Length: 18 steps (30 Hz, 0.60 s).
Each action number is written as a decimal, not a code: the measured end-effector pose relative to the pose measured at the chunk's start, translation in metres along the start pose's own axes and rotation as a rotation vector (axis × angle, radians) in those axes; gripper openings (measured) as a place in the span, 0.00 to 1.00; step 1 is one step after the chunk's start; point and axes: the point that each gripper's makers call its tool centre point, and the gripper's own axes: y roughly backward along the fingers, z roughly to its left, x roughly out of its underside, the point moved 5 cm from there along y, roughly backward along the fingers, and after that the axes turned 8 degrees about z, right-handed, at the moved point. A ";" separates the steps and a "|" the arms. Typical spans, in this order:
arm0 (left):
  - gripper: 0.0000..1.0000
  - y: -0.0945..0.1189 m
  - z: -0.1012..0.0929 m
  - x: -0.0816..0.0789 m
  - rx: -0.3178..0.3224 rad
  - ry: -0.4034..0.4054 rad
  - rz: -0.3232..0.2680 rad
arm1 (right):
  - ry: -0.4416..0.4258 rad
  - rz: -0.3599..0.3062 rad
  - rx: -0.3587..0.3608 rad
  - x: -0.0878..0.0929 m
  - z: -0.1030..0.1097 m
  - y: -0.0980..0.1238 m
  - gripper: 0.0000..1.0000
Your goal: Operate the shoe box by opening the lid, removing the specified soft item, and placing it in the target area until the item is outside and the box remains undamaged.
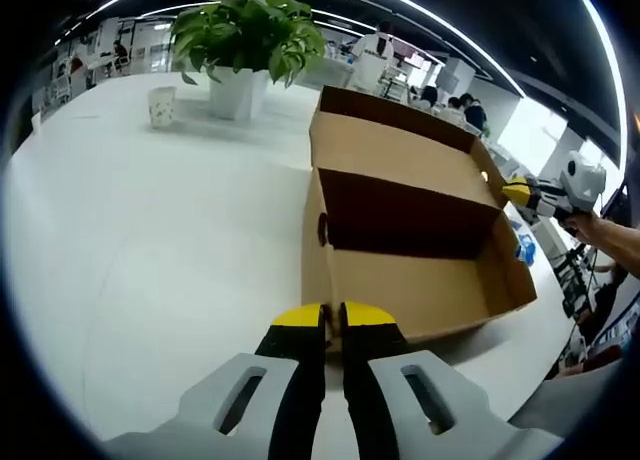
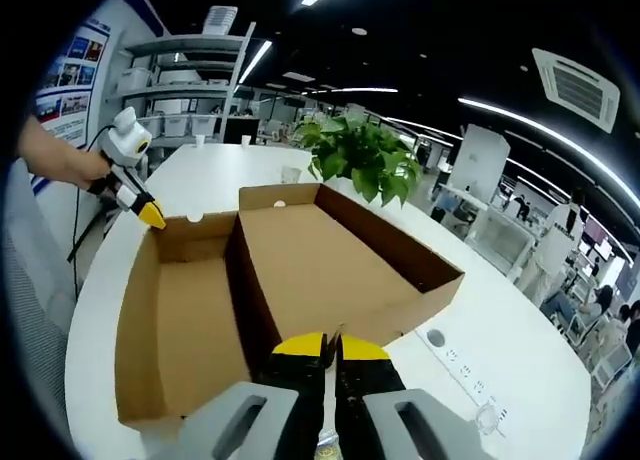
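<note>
Both grippers, left [image 1: 333, 315] and right [image 2: 330, 347], have jaws pressed together on nothing, at opposite edges of the open shoe box [image 1: 410, 220] on the white table [image 1: 150, 240]. The cardboard looks light, stiff, easily creased; grip its walls gently. A plant [image 1: 245, 35] stands beyond.

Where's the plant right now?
In the left gripper view the plant stands on the table, beyond the open box, beside a paper cup.

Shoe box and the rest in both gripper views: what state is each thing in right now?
Shoe box: open, lid folded back, inside looks empty.
Left tongs: shut, at the box's wall.
Right tongs: shut, at the box's edge.
Potted plant: upright on the table.
Paper cup: upright.
</note>
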 end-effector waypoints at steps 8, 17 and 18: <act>0.01 0.000 -0.002 -0.001 -0.029 -0.031 0.008 | 0.020 -0.003 -0.011 0.002 0.007 0.005 0.00; 0.01 0.000 0.001 -0.002 -0.033 -0.028 0.000 | 0.020 0.013 -0.015 0.011 0.012 0.008 0.00; 0.01 0.000 0.001 -0.002 -0.033 -0.030 0.001 | 0.018 0.011 -0.014 0.011 0.012 0.008 0.00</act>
